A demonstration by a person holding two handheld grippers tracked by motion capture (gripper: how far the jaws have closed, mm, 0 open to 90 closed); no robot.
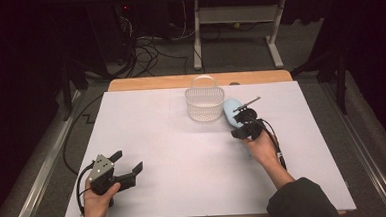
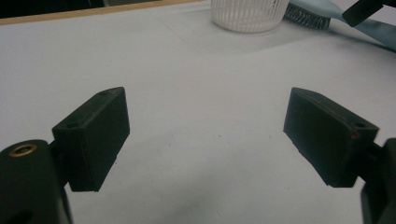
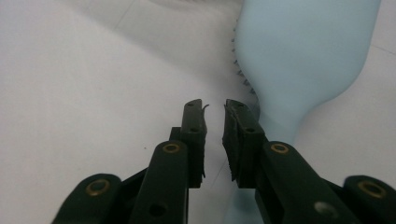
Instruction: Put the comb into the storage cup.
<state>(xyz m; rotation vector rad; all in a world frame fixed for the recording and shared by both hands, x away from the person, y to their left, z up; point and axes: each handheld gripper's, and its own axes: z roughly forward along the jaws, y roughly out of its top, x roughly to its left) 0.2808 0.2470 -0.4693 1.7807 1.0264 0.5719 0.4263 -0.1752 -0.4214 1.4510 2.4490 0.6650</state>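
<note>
On the white surface [image 1: 148, 156], the left claw [image 1: 130, 164] rests at 8 o'clock, jaws wide apart, empty. A white basket [image 1: 205, 104] stands at 12 o'clock. Just beside it at 1 o'clock lies the pale blue hairbrush [image 1: 229, 110], bristles sideways: light, rigid, probably slippery plastic, best gripped at its narrow handle. The right claw [image 3: 215, 108] hovers there, jaws slightly parted, clamping nothing.

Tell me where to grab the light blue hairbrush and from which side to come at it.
Grip the hairbrush by its narrow handle, the part nearest the person, coming from above with the right hand-held gripper. It lies bristles down beside the basket; the handle is slim enough for the jaws, while the head is probably too broad.
</note>
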